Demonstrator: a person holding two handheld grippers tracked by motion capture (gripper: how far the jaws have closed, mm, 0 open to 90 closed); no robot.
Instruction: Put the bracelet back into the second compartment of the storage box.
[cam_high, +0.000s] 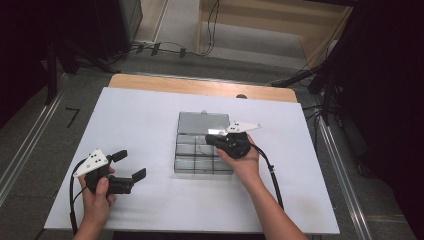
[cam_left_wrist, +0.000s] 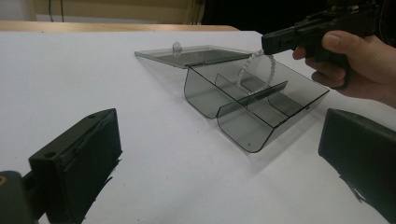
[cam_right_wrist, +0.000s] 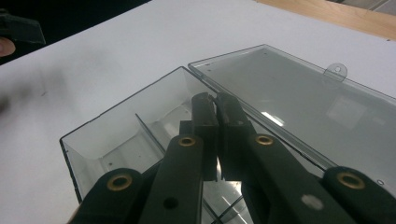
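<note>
right claw (cam_right_wrist: 215, 100) pinched closed over box (cam_high: 202, 150), left claw (cam_high: 131, 165) wide apart

High view: overhead, facing forward over the table (cam_high: 150, 120)
Left gripper view: low, near left edge; shares the box (cam_left_wrist: 243, 100)
Right gripper view: close above it

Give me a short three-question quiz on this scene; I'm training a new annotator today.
1. True or false: the lid of the clear compartment box lies open, flat on the table.
2. Which gripper is over the box: A) left gripper, B) right gripper?
3. How do the left gripper's jaws stand?

Key: 1 true. 2 B; a pale beaded strand hangs from it into the box. 3 wide apart, holding nothing.
</note>
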